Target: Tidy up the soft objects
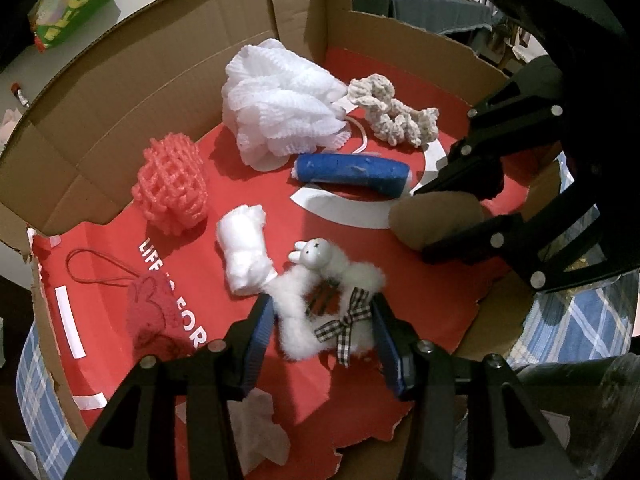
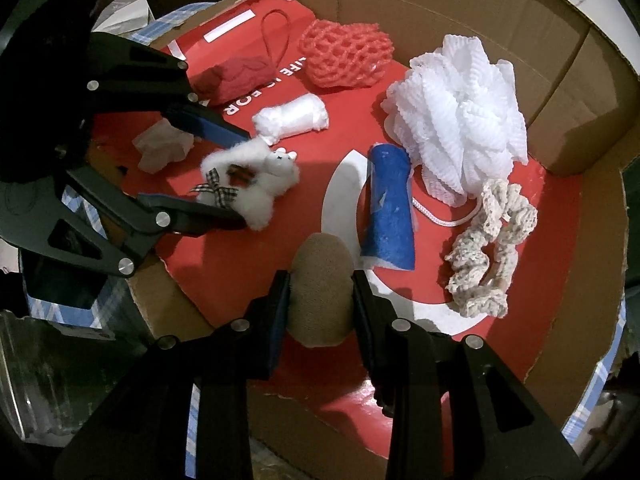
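Observation:
My left gripper [image 1: 322, 316] is shut on a white fluffy bunny toy [image 1: 316, 264] with a checked bow, low over the red liner of a cardboard box [image 1: 120, 100]. From the right wrist the same toy [image 2: 264, 176] sits between the left gripper's [image 2: 240, 178] blue pads. My right gripper [image 2: 322, 280] is shut on a tan egg-shaped sponge [image 2: 320, 264], which also shows in the left wrist view as the tan sponge [image 1: 432, 220] in the right gripper [image 1: 424, 224], near the box's torn front edge.
Lying in the box are a white mesh loofah [image 1: 280, 96], a cream crochet scrunchie [image 1: 396, 116], a blue roll [image 1: 352, 172], a pink foam net [image 1: 172, 184], a white wad [image 1: 244, 252], a red knit pouch [image 1: 152, 320] and crumpled tissue [image 1: 260, 428]. Blue plaid cloth [image 1: 560, 328] lies outside.

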### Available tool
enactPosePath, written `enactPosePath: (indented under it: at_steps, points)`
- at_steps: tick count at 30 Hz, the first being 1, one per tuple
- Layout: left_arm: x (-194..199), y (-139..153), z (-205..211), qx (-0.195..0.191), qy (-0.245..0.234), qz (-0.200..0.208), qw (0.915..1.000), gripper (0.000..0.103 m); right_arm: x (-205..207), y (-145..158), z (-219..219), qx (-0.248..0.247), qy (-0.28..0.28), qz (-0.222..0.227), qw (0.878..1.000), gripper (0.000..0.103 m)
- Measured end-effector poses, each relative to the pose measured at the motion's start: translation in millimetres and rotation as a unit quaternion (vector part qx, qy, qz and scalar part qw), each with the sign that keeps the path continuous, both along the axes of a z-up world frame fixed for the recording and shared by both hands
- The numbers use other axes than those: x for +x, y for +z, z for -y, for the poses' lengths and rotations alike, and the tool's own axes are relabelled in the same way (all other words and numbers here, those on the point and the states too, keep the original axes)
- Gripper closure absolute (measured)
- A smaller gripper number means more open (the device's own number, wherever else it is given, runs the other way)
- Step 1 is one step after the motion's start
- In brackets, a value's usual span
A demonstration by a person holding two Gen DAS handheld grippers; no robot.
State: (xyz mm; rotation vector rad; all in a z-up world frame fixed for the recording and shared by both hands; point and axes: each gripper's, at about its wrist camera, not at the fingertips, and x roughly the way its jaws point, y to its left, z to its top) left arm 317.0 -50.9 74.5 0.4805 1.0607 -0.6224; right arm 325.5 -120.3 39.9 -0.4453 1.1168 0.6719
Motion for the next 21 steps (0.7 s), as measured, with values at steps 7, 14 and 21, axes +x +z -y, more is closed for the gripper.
enactPosePath:
  at_steps: [7,14,21]
  points:
    - [-4.9,9.7,0.8,-0.016,0.018,0.016,0.9996,0.035,-5.5,5.3,1.7,0.003,-0.006,0.016,1.000,0.039]
    - [-16.9,35.9,-14.7,-0.038,0.077,0.050,0.9950,0.017,-9.8,30.9,17.3,0.017,-0.049,0.035,0.998,0.039]
    - [-30.5,49.9,-34.8,-0.060,0.168,0.052,0.9825,0.009,-28.2,56.3,35.0,0.042,-0.132,0.048,0.989,0.030]
